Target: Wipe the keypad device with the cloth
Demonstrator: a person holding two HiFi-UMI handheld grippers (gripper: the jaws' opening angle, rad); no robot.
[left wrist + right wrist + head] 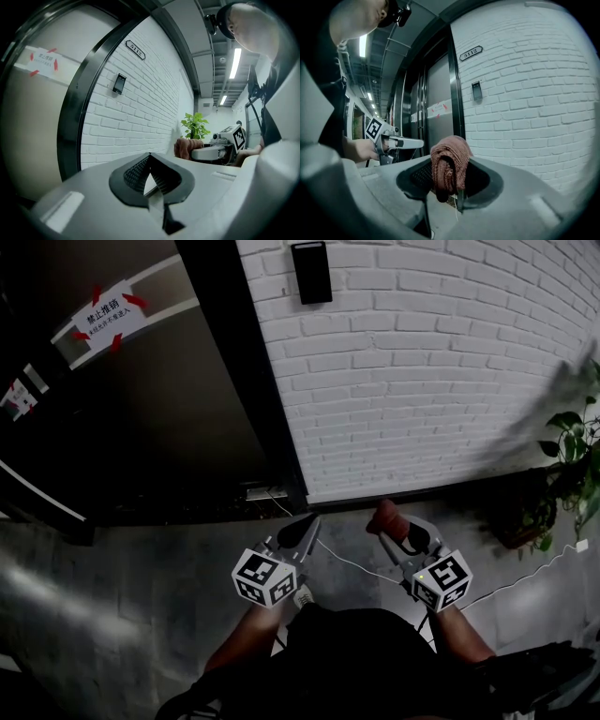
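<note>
The keypad device (311,271) is a small black box high on the white brick wall (422,381), far above both grippers; it also shows as a dark box (119,84) in the left gripper view and as the same box (476,90) in the right gripper view. My right gripper (394,527) is shut on a reddish-brown cloth (388,518), bunched between its jaws (450,161). Left of it, my left gripper (306,527) is shut with nothing in it, the jaws meeting at a point (150,158). Both are held low, near the wall's base.
A dark door (141,409) with a red-arrowed warning sticker (105,315) stands left of the wall. A potted plant (572,465) is at the right. White cables (349,564) trail over the grey floor. A number plate (470,53) hangs above the keypad.
</note>
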